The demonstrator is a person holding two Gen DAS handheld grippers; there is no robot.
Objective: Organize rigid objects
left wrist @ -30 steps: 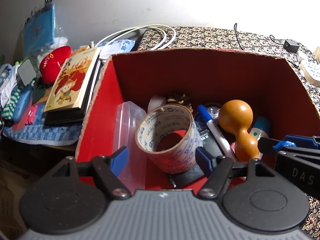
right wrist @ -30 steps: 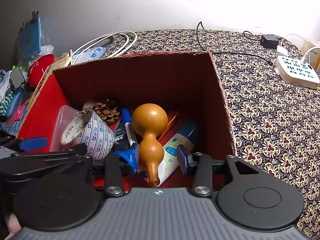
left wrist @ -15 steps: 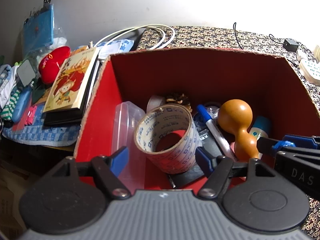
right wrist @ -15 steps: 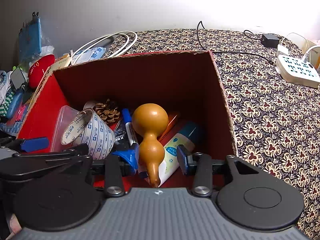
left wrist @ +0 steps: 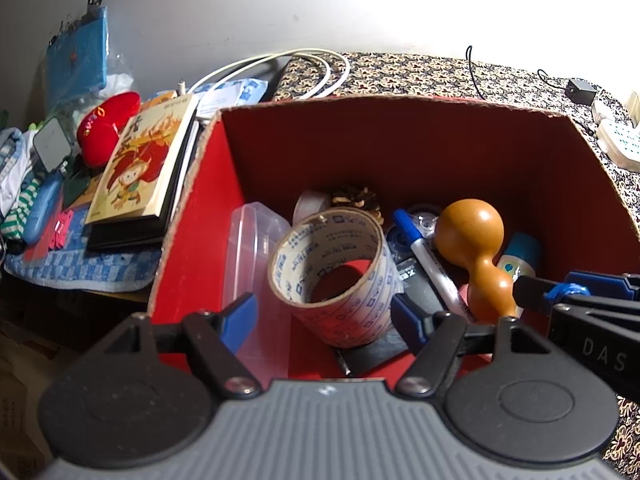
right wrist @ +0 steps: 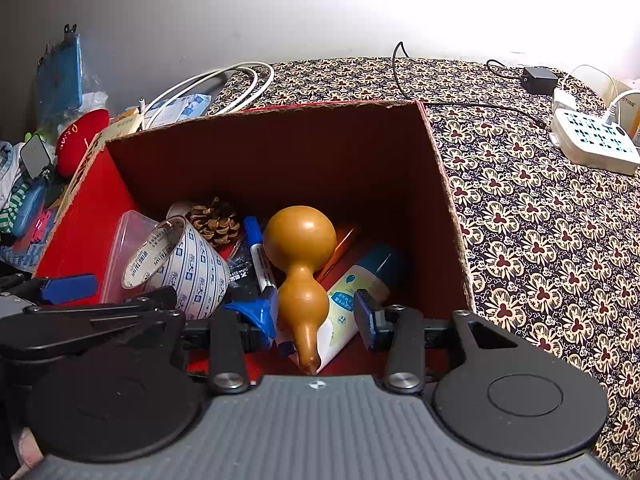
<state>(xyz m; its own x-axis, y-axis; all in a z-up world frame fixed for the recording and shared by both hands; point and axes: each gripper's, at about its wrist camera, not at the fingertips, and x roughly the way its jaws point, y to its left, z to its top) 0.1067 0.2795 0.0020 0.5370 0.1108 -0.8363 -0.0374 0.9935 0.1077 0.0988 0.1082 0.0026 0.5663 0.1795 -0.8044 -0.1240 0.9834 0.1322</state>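
A red cardboard box [left wrist: 392, 101] [right wrist: 260, 109] holds a roll of printed tape [left wrist: 332, 276] [right wrist: 176, 264], a tan gourd [left wrist: 472, 240] [right wrist: 300, 248], a blue marker [left wrist: 428, 256], a pine cone [right wrist: 214, 220], a clear plastic tub [left wrist: 252, 248] and a white-and-teal tube [right wrist: 360, 280]. My left gripper [left wrist: 324, 316] hovers open over the box, the tape roll lying between and below its blue pads. My right gripper [right wrist: 314, 316] is open too and straddles the gourd's lower bulb; a gap shows on the right pad's side.
Left of the box lie a picture book [left wrist: 144, 164], a red plush [left wrist: 106, 128] and small items on a blue checked cloth [left wrist: 80, 268]. White cables [right wrist: 224, 84] coil behind it. A white power strip [right wrist: 592, 140] sits on the patterned cloth [right wrist: 540, 240] at right.
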